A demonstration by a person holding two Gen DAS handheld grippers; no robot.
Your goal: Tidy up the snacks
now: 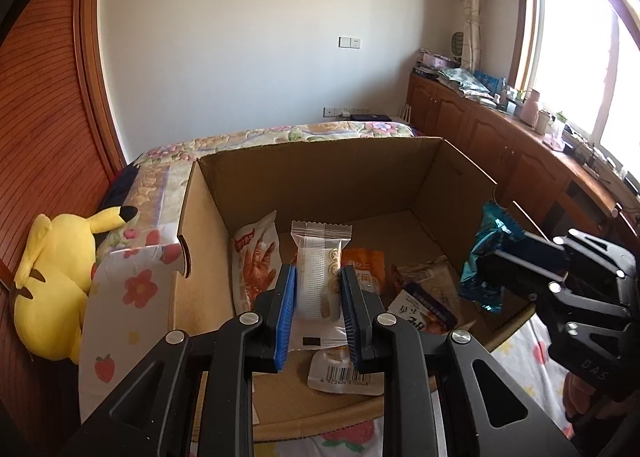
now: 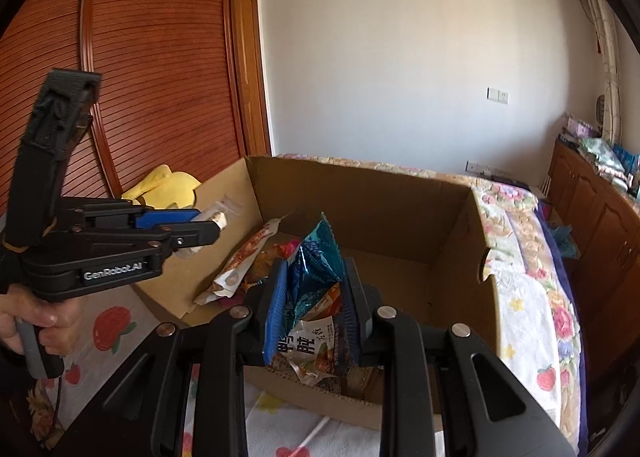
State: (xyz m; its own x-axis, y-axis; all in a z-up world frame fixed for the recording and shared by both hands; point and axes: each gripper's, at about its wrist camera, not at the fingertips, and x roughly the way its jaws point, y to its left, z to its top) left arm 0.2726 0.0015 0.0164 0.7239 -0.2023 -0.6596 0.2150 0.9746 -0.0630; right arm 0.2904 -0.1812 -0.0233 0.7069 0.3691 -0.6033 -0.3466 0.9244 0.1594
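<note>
The left tongs (image 1: pixel 318 297) are clamped on a white snack packet (image 1: pixel 320 277), their blue pads (image 1: pixel 286 313) pressing its two long sides. The packet stands upright between them, its crimped top edge pointing up, held over the near part of an open cardboard box (image 1: pixel 320 173). The right tongs (image 2: pixel 312 305) are clamped on a crumpled teal snack bag (image 2: pixel 316 269), which sticks up between the pads, above the box's near edge. In the left wrist view that bag hangs at the box's right wall.

Inside the box several snacks lie on the bottom. A white and red bag (image 1: pixel 258 257) leans against the left wall, an orange packet (image 1: pixel 366 263) lies just behind the held white packet, and a brown and blue bag (image 1: pixel 424 301) lies toward the right. A small white packet with a barcode (image 1: pixel 344 375) rests on the near flap below the left tongs.

The box sits on a bed (image 2: pixel 532 297) covered with a flowered sheet. A yellow plush toy (image 1: pixel 56 281) lies on the bed left of the box, against a wooden wardrobe door (image 1: pixel 44 137). In the right wrist view a hand (image 2: pixel 28 321) grips the handle of the left tool. A wooden cabinet (image 1: pixel 500 137) under a window runs along the right wall.
</note>
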